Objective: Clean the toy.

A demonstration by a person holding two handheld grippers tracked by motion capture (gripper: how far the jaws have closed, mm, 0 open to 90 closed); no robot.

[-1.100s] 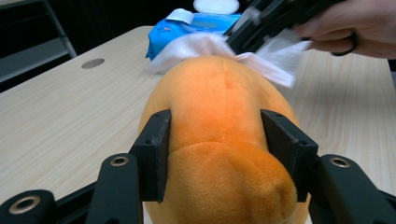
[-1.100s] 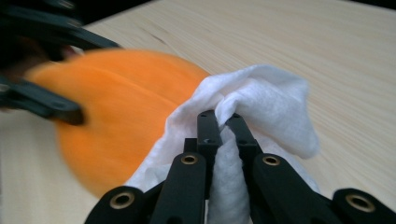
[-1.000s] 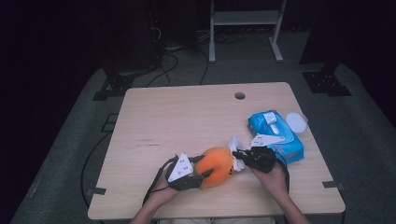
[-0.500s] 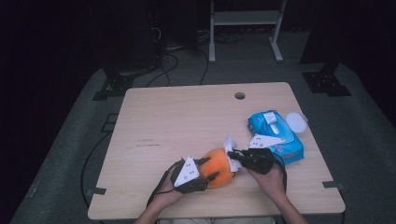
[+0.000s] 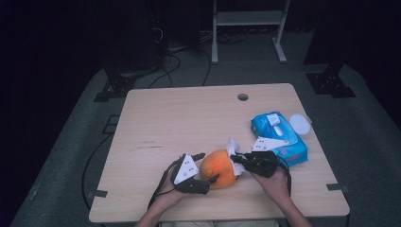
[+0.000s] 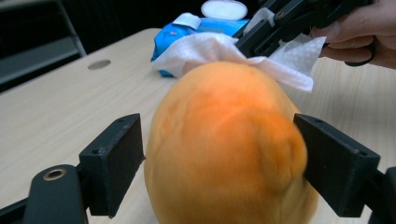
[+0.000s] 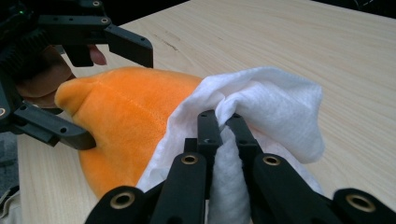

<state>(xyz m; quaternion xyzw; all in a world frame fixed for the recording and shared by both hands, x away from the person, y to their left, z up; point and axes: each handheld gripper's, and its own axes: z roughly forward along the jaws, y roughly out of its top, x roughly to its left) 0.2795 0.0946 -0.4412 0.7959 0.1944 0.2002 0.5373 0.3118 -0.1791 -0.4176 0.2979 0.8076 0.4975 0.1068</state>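
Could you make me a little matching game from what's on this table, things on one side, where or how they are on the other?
Things:
1. orange plush toy
2. white wipe
3. blue wipes pack
4. round hole

States:
A. pinched in the right gripper
B. near the table's far edge
C. between the left gripper's open jaws
D. lying at the table's right side

Pairs: 1-C, 2-A, 3-D, 4-B

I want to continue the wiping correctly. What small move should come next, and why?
Probably close the left claw on the orange plush toy again: its jaws have just opened and flank it without pressing, while the right claw pinches the white wipe against it.
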